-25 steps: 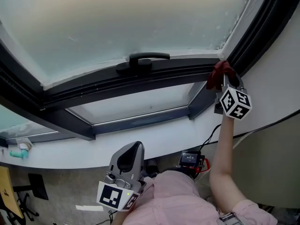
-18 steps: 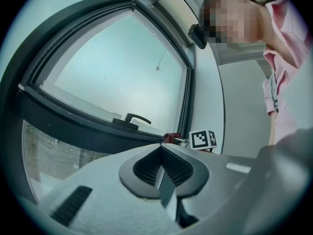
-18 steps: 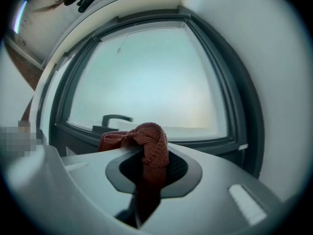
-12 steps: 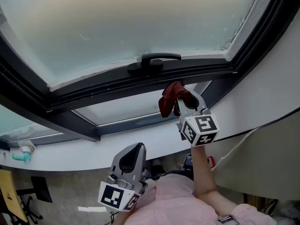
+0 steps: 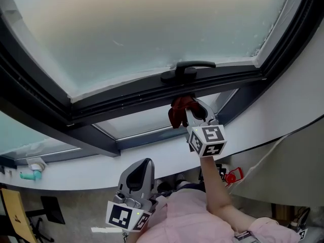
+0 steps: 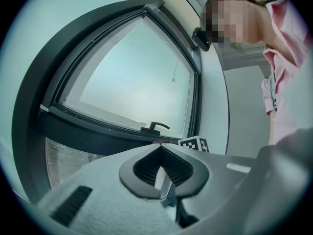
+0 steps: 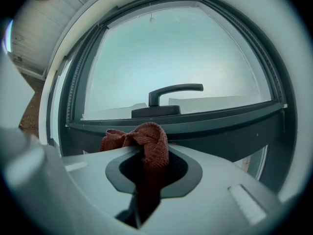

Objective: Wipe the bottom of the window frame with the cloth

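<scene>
Low down, close to the person's pink shirt [image 5: 187,214], the left gripper [image 6: 162,153] points up. Its two grey jaws are pressed together with nothing between them.

Higher up, the right gripper [image 5: 195,111] reaches to the window. Its jaws pinch the cloth [image 7: 146,141]. The cloth pokes out past the tips in a bunched lump and flops over to the left. It is dark red, soft and bumpy like a knitted rag, and all crumpled. The black-and-white marker cube [image 5: 206,139] sits on the gripper just behind the jaws.

The cloth is right at the bottom bar of the window frame [image 5: 121,105], just under the handle [image 5: 188,69]. It is nearer the frame's right corner than its left. I cannot tell if it touches the bar.

The frame is dark grey, smooth and hard, with long grooves. The handle is black and shaped like a bent bar. Behind it the glass [image 5: 152,24] is pale and foggy.
</scene>
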A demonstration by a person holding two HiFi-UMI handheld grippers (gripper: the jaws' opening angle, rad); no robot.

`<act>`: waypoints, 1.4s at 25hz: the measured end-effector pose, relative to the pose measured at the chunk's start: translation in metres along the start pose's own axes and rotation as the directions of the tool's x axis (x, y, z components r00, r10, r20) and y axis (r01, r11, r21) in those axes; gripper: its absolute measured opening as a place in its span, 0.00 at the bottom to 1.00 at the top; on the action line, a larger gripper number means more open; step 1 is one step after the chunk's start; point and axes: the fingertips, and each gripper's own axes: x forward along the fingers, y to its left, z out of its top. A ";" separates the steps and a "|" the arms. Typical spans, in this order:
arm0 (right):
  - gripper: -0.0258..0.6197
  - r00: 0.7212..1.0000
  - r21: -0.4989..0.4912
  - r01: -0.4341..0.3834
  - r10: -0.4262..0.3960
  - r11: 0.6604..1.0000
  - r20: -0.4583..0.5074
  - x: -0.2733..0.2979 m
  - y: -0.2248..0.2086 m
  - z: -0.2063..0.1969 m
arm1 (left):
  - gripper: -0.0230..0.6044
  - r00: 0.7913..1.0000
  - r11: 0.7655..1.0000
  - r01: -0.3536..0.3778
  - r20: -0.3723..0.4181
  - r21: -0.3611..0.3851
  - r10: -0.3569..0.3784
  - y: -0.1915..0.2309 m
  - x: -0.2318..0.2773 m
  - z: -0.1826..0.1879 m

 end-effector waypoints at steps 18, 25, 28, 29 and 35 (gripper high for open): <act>0.14 0.932 -0.026 0.349 -0.343 0.937 0.119 0.010 -0.012 0.003 | 0.04 0.999 1.000 -0.018 0.032 0.012 0.018 0.058 -0.030 0.015; 0.13 0.900 -0.019 0.425 -0.420 0.905 0.117 0.005 -0.032 0.005 | 0.04 0.999 1.000 -0.010 0.037 0.004 0.010 0.066 -0.031 0.017; 0.13 0.897 -0.018 0.431 -0.426 0.902 0.117 0.005 -0.033 0.005 | 0.04 0.999 1.000 -0.011 0.041 0.003 0.011 0.069 -0.032 0.017; 0.13 0.897 -0.018 0.432 -0.427 0.902 0.117 0.005 -0.033 0.005 | 0.04 0.999 1.000 -0.013 0.041 0.003 0.012 0.070 -0.033 0.017; 0.13 0.884 0.009 0.455 -0.453 0.890 0.113 0.002 -0.042 0.005 | 0.04 0.999 1.000 -0.008 0.053 0.008 0.007 0.070 -0.035 0.018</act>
